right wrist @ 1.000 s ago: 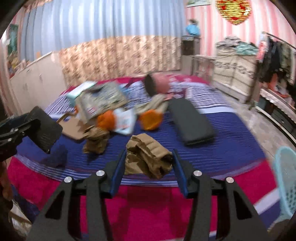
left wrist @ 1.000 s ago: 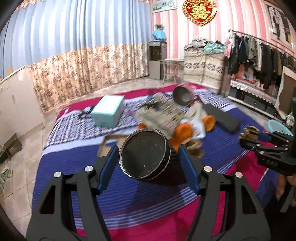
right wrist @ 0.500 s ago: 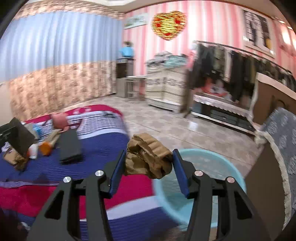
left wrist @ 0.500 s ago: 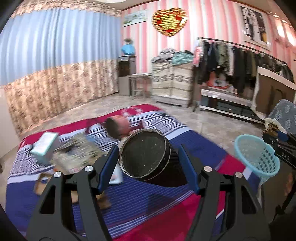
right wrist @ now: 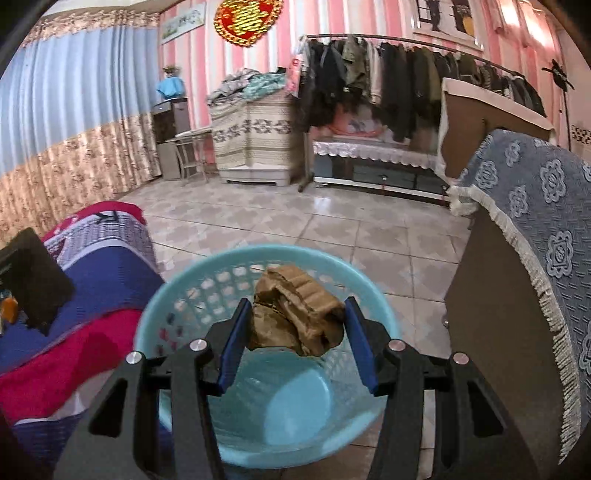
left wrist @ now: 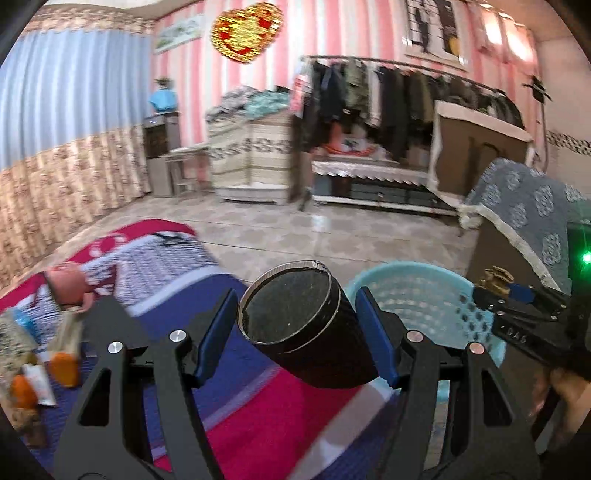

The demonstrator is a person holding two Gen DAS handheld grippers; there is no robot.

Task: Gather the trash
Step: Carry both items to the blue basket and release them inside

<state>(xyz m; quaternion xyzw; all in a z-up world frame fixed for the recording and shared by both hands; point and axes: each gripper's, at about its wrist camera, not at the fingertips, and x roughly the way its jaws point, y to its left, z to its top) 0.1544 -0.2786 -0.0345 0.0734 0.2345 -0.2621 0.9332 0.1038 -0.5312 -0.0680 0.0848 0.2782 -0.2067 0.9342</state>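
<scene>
Turquoise plastic basket (right wrist: 173, 295) with a perforated wall stands on the tiled floor (right wrist: 332, 229), just beside the corner of the bed (right wrist: 92, 280) with its blue, white and red striped cover. To its right, close by, a cabinet (right wrist: 491, 332) draped with a grey-blue flowered cloth (right wrist: 546, 206). Further back: clothes rack (right wrist: 388, 81) full of dark garments, a patterned chest (right wrist: 255, 144) piled with folded textiles, blue and floral curtains (right wrist: 74, 122), red heart ornament (right wrist: 243, 16) on the pink striped wall. Basket looks empty inside.

Right gripper (right wrist: 297, 338) is clamped on a crumpled brown paper wad (right wrist: 295, 317), blue pads touching both sides; wad hangs directly over the basket's opening, above the rim.

Left gripper (left wrist: 293, 334) grips a black cylindrical can (left wrist: 310, 332), its round end facing the camera, pads pressed on its sides. In the left wrist view the can sits over the bed's edge, basket (left wrist: 424, 299) just to the right of it and behind. Right gripper (left wrist: 517, 306) shows at that view's right edge, over the basket's far side.

Still on the bed: pink pot (left wrist: 68, 284), orange items (left wrist: 62, 367), blurred packaging (left wrist: 22, 343), too smeared to identify further.
</scene>
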